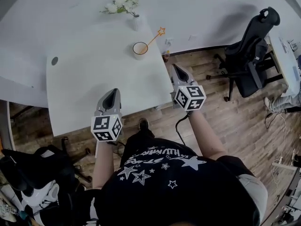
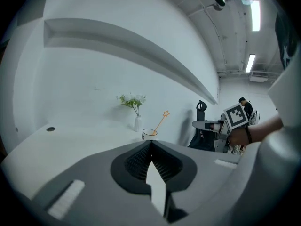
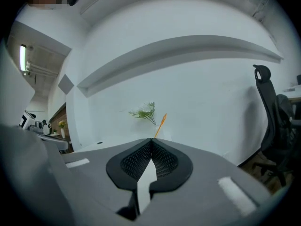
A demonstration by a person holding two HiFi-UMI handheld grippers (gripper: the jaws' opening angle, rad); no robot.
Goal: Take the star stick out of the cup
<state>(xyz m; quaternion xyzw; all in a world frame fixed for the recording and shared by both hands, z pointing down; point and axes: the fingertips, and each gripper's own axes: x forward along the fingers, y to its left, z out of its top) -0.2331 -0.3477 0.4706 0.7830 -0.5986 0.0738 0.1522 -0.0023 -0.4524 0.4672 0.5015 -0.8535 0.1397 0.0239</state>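
A white cup (image 1: 140,50) stands near the far right edge of the white table (image 1: 94,79). An orange star stick (image 1: 155,36) leans out of it to the right. The cup (image 2: 149,133) and the star stick (image 2: 161,121) also show far ahead in the left gripper view. In the right gripper view only the stick (image 3: 159,125) rises above the jaws. My left gripper (image 1: 112,97) hovers over the table's near edge, shut and empty. My right gripper (image 1: 176,72) is off the table's right edge, shut with nothing in it. Both are well short of the cup.
A small white vase of flowers (image 1: 123,6) stands behind the cup by the wall. A grommet hole (image 1: 54,60) sits at the table's far left. A black office chair (image 1: 249,51) stands on the wood floor to the right.
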